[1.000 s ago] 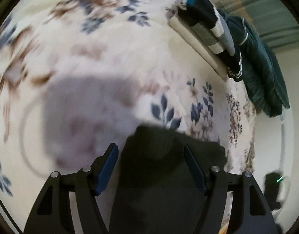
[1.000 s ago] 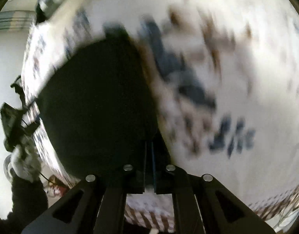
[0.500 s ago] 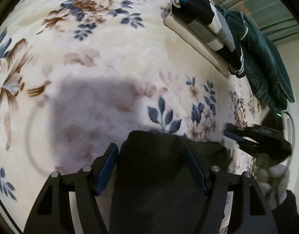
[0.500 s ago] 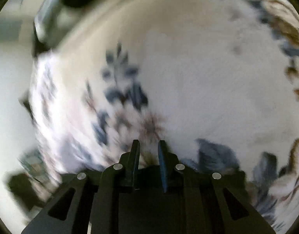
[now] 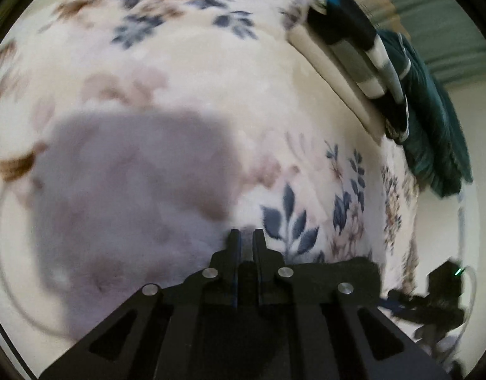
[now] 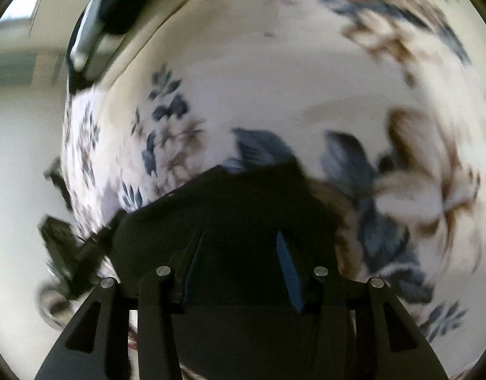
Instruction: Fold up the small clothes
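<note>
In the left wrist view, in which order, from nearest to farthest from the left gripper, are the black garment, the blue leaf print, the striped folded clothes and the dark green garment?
From the left gripper:
1. black garment, directly below the fingers, reaching to the right.
2. blue leaf print, just ahead on the right, on the floral blanket.
3. striped folded clothes, far upper right.
4. dark green garment, beyond the striped pile, at the blanket's edge.

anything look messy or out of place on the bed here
Mostly tidy. The folded stack of striped and cream clothes sits neatly at the far edge of the floral blanket, but the teal garment beside it lies bunched, not folded. The black garment under the right gripper is too blurred to judge.
</note>
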